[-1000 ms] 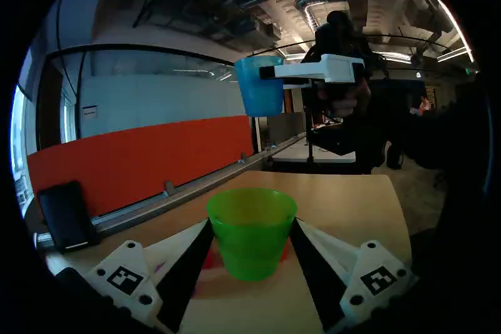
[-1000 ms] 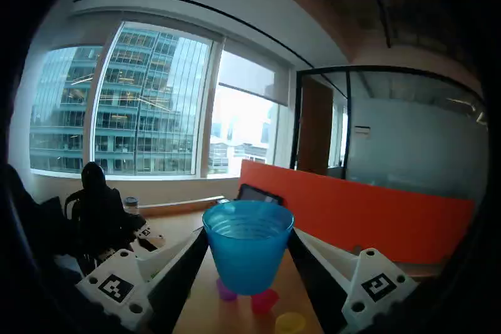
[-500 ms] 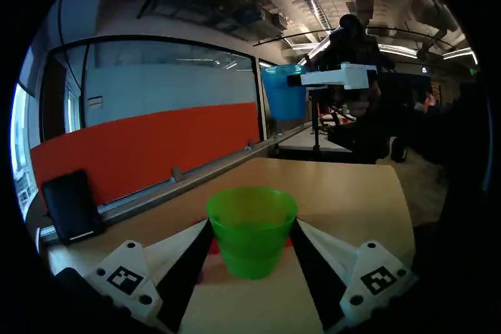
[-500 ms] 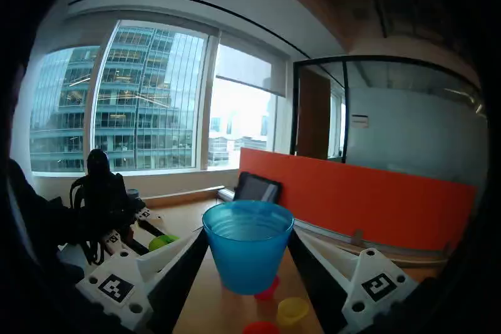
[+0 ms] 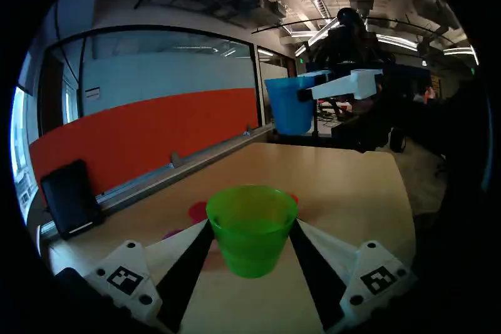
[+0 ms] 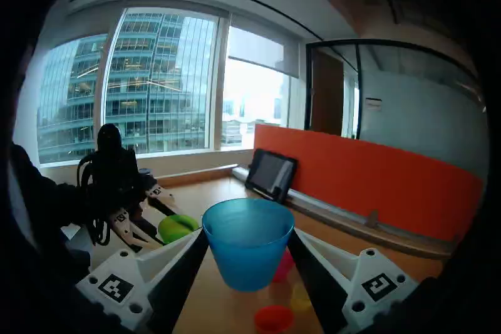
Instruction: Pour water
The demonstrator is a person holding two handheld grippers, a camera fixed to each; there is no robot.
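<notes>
Wooden table [image 5: 351, 183], small coloured cups [image 6: 273, 318], tablet [image 6: 270, 174]

Left gripper [image 5: 250, 226] clamps green cup [image 5: 251, 252] — right gripper [image 6: 248, 234], raised, clamps blue cup [image 6: 248, 259].

Left gripper view: the green cup [image 5: 252, 230] covers most of a red shape [image 5: 293, 198] behind it on the table [image 5: 351, 190]. A purple shape [image 5: 170, 233] is too blurred to name.

Right gripper view: the blue cup [image 6: 248, 251] hides most of a pink cup [image 6: 285, 265]. An orange cup [image 6: 273, 318] is blurred. Whether either held cup contains water cannot be told.
</notes>
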